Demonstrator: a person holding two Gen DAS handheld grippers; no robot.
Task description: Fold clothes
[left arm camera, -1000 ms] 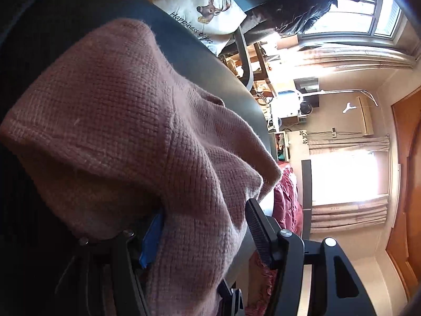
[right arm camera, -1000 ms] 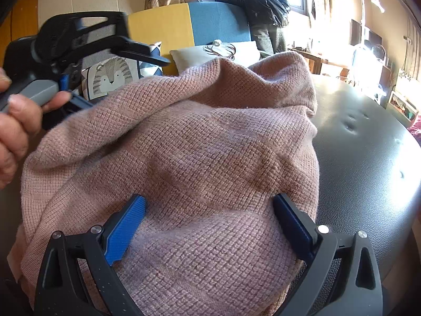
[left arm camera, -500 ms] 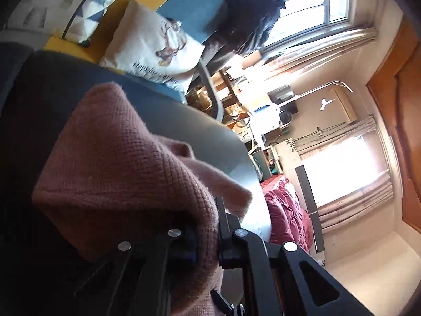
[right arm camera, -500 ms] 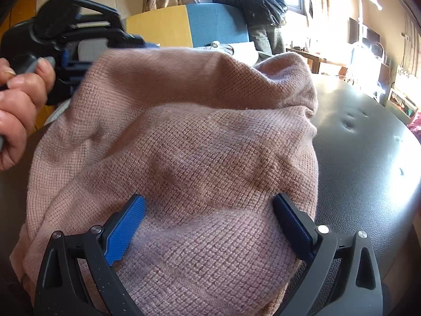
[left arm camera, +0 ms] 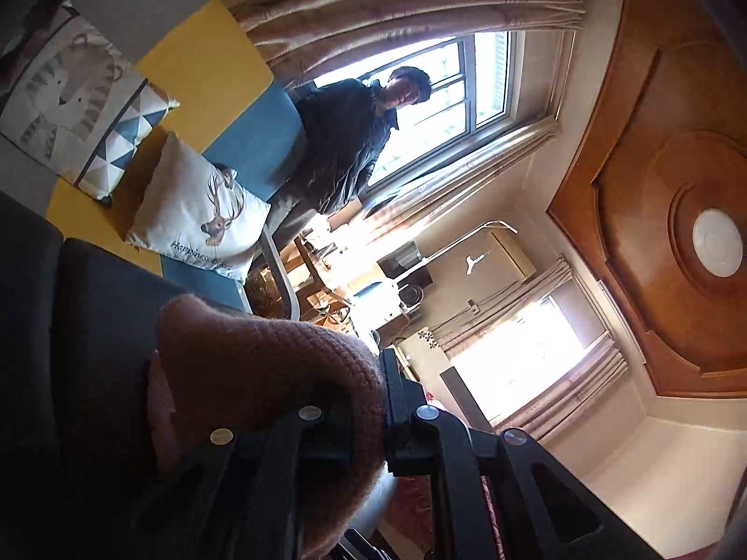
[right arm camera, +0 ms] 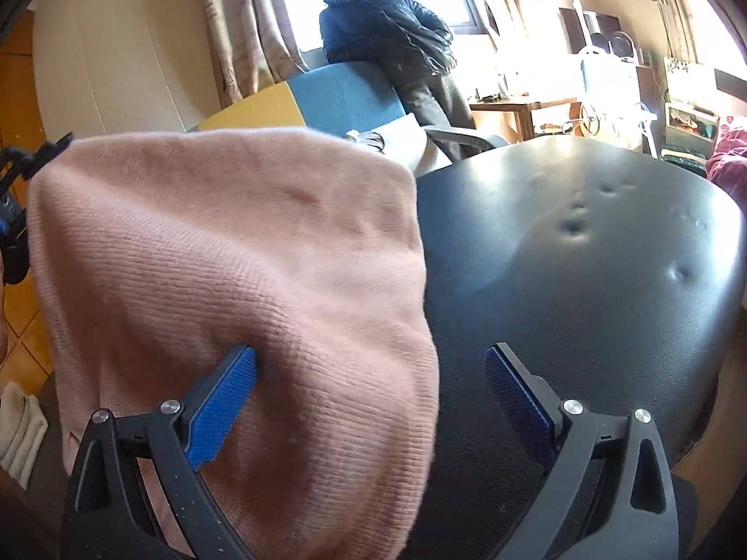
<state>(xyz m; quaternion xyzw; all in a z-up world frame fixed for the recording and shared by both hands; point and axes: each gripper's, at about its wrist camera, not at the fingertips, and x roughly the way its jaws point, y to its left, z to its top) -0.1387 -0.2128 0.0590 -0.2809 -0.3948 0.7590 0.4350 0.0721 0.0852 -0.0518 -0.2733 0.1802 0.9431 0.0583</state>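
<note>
Over the black table (right arm camera: 583,280), left jaws pinch the pink sweater (right arm camera: 233,256); right jaws gape, apparently gripping nothing.

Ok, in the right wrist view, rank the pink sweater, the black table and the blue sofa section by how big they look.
As they appear in that view:
1. pink sweater and black table: about alike; the sweater hangs near the lens, so I won't rank them.
2. blue sofa section: clearly smallest, though far off and partly hidden.
</note>
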